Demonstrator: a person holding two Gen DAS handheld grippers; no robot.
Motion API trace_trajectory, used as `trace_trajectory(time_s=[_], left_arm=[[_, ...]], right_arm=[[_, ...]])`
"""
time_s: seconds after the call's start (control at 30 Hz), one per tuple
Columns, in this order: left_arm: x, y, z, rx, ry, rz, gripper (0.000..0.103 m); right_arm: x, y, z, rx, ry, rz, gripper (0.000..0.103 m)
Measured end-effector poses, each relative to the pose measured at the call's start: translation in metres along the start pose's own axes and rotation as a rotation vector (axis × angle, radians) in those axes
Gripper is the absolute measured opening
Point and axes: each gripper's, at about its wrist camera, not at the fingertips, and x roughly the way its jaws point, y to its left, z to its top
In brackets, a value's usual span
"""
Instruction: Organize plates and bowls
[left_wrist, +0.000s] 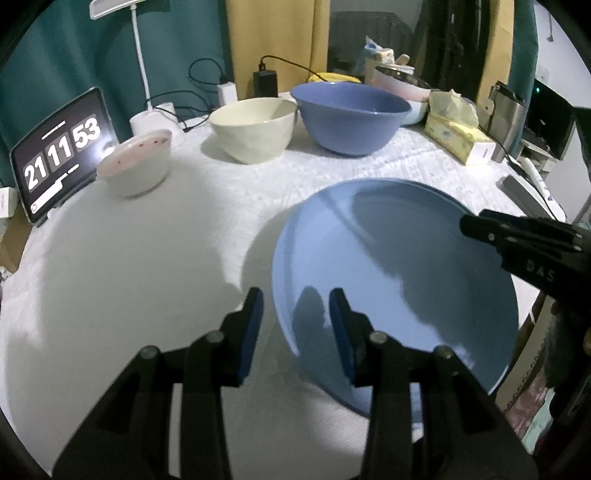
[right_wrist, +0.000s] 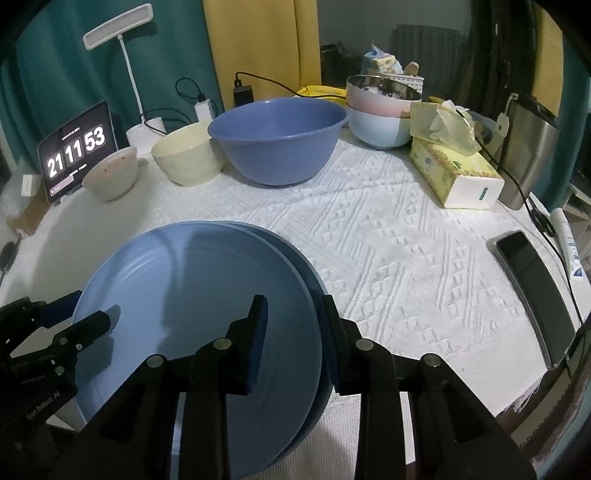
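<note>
Two light blue plates (right_wrist: 192, 295) lie stacked on the white tablecloth, also seen in the left wrist view (left_wrist: 399, 280). My right gripper (right_wrist: 291, 332) is open with its jaws astride the stack's right rim. My left gripper (left_wrist: 295, 317) is open with its jaws astride the stack's left rim; it shows at the lower left of the right wrist view (right_wrist: 85, 314). At the back stand a large blue bowl (right_wrist: 277, 140), a cream bowl (right_wrist: 188, 155) and a small pink-white bowl (right_wrist: 110, 177).
A tablet clock (right_wrist: 77, 147) and a desk lamp (right_wrist: 122, 44) stand at the back left. Stacked pink and pale blue bowls (right_wrist: 380, 110), a tissue box (right_wrist: 454, 170) and a steel container (right_wrist: 532, 147) stand at the back right. A phone (right_wrist: 532, 291) lies near the right edge.
</note>
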Motion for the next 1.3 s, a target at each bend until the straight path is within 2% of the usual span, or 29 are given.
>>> trace_trajectory(time_s=[0.3,0.5,0.57,0.63,0.8,0.87,0.93,1.0,1.17,1.23,1.27,1.3], left_arm=[[0.005,0.004,0.002,-0.024,0.021,0.003,0.04],[0.012,0.006,0.003,-0.043,0.039,0.007,0.044],[0.015,0.006,0.003,-0.051,0.047,0.009,0.045],[0.021,0.008,0.003,-0.061,0.067,0.007,0.045],[0.025,0.011,0.003,-0.097,0.079,-0.035,0.048],[0.03,0.016,0.002,-0.137,0.09,-0.08,0.054],[0.035,0.021,0.0,-0.186,0.105,-0.101,0.075],[0.039,0.026,-0.003,-0.243,0.107,-0.142,0.08],[0.038,0.015,-0.005,-0.206,0.092,-0.158,0.08],[0.038,0.013,-0.005,-0.198,0.09,-0.172,0.079],[0.037,0.012,-0.005,-0.193,0.087,-0.177,0.078],[0.036,0.01,-0.005,-0.188,0.083,-0.189,0.07]], right_arm=[[-0.003,-0.006,-0.001,0.004,-0.011,-0.022,0.032],[0.004,-0.015,-0.004,0.024,0.01,-0.025,0.038],[0.007,-0.017,-0.004,0.032,0.016,-0.02,0.044],[0.01,-0.02,-0.005,0.042,0.024,-0.011,0.044],[0.018,-0.022,-0.008,0.06,0.05,0.0,0.044],[0.02,-0.022,-0.01,0.074,0.052,0.016,0.044],[0.021,-0.023,-0.011,0.086,0.051,0.026,0.044],[0.022,-0.025,-0.011,0.105,0.053,0.053,0.044],[0.026,-0.027,-0.015,0.175,0.07,0.147,0.046],[0.025,-0.025,-0.015,0.188,0.07,0.137,0.046],[0.026,-0.024,-0.014,0.19,0.068,0.132,0.047],[0.025,-0.024,-0.015,0.191,0.068,0.131,0.047]])
